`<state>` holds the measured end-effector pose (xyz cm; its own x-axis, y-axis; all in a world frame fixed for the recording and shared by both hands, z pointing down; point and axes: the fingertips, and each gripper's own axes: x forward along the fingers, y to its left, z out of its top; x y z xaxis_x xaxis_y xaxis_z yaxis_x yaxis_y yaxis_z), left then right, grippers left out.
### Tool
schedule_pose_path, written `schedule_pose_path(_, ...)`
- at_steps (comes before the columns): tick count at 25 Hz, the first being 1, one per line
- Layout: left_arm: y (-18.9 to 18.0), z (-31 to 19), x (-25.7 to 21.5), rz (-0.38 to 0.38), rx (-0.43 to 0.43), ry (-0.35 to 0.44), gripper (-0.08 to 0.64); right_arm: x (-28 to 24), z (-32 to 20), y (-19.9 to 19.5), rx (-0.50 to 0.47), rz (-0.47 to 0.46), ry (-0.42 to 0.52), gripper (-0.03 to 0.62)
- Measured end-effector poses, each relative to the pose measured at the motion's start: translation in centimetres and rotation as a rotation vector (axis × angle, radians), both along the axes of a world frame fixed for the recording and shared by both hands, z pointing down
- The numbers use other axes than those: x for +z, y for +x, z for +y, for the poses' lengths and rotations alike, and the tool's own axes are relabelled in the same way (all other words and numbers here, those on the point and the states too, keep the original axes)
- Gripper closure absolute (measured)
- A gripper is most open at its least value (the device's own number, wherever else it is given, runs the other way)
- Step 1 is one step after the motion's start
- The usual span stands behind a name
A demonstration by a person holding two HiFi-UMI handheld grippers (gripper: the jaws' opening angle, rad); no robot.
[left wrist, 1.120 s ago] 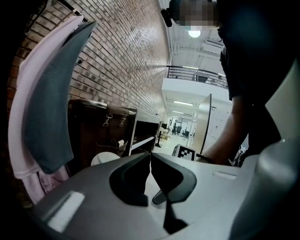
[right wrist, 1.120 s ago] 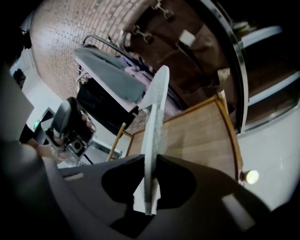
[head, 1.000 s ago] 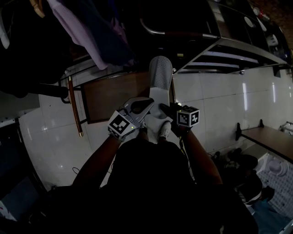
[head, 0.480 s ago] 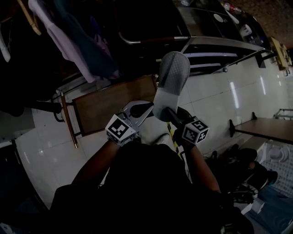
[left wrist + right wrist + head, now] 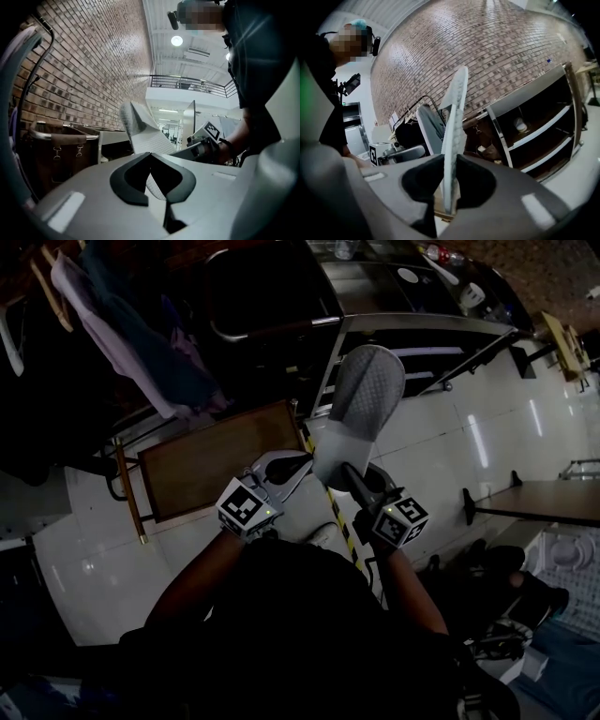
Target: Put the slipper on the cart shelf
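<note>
Slipper (image 5: 364,395), centre frame: light, soft, bendy sole; grip by an end. Right gripper (image 5: 339,471) pinches its lower end; left gripper (image 5: 296,463) closed, empty.

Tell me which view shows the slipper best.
The head view: the slipper shows most of its textured sole. The right gripper view catches it only edge-on, clamped in the right tongs; the left gripper view shows part of it beyond the left tongs.
</note>
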<state>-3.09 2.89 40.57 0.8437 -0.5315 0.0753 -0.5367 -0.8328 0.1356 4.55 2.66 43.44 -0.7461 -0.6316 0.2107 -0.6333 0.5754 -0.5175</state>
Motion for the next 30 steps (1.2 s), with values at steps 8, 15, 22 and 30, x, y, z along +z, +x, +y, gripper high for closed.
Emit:
schedule_pose_path(8, 4.3, 0.5, -1.8, 0.012, 0.027, 0.008, 0.558, -2.5, -0.2, 4.3, 0.047, 0.097, 0.182, 0.526)
schedule_pose_path(15, 6.1, 0.5, -3.1, 0.007, 0.048, 0.028, 0.558, -4.3, -0.4, 6.0, 0.098, 0.116, 0.225, 0.526)
schedule_pose_path(22, 6.2, 0.3, -2.7, -0.015, 0.060, 0.010, 0.559, -4.3, -0.3, 7.3, 0.125, 0.126, 0.256, 0.526)
schedule_pose_path(30, 6.2, 0.6, -2.2, -0.014, 0.064, 0.013, 0.559, -4.0, -0.4, 8.0, 0.142, 0.121, 0.245, 0.526)
